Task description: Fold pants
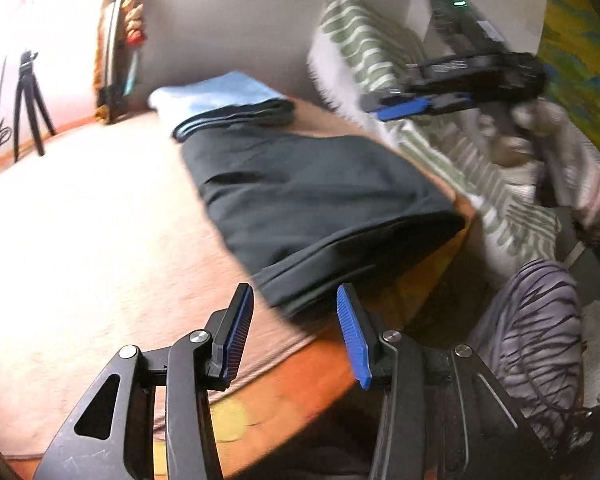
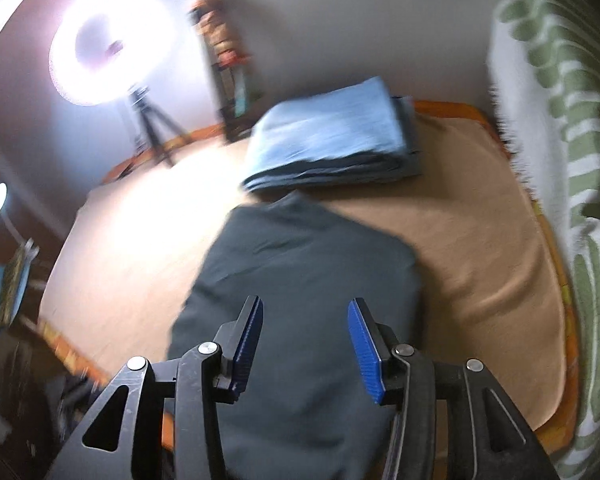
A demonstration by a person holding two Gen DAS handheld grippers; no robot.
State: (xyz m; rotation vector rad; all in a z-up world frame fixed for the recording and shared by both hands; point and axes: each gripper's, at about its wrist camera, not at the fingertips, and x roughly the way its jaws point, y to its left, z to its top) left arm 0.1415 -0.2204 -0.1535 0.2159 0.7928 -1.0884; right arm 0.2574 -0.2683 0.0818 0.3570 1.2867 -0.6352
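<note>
The dark grey pants [image 1: 316, 200] lie folded flat on the tan blanket [image 1: 92, 240]; they also show in the right wrist view [image 2: 300, 300]. My left gripper [image 1: 296, 304] is open and empty, held just short of the pants' near folded edge. My right gripper [image 2: 306, 316] is open and empty above the near part of the pants. It also shows in the left wrist view [image 1: 416, 106], held in a hand above the pants' far right side.
A stack of folded clothes with a light blue piece on top [image 2: 328, 136] lies behind the pants. A green striped pillow [image 2: 560, 120] lines the right side. A ring light on a tripod [image 2: 112, 48] stands at the back left. A patterned leg [image 1: 540, 340] is near right.
</note>
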